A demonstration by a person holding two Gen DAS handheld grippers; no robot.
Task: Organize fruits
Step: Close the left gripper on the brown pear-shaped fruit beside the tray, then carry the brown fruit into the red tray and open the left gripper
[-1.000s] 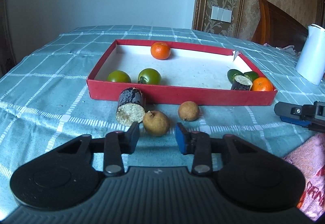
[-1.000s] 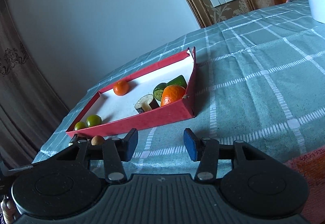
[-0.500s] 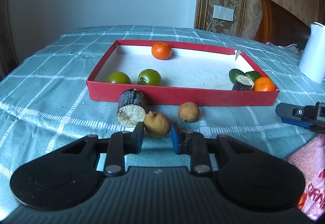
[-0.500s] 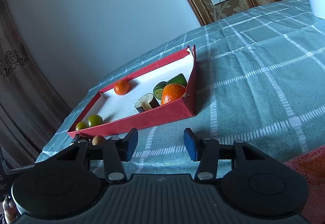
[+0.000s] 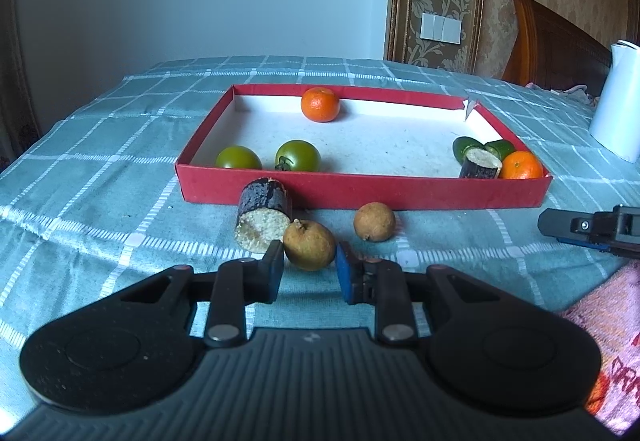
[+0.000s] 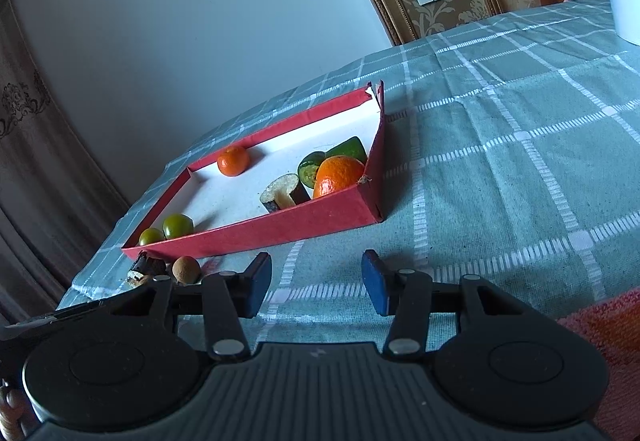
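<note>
Left gripper (image 5: 309, 268) low over the teal checked tablecloth (image 5: 100, 177), fingers narrowed from a second ago and flanking the small brown pear-shaped fruit (image 5: 309, 244) before the red tray (image 5: 360, 193) (contact unclear). Right gripper (image 6: 316, 281) unchanged, spread wide, empty.

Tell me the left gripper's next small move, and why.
Probably close the left gripper a little more: its jaws flank the brown fruit on the tablecloth, narrow gaps remaining on both sides. The red tray sits just beyond.
</note>
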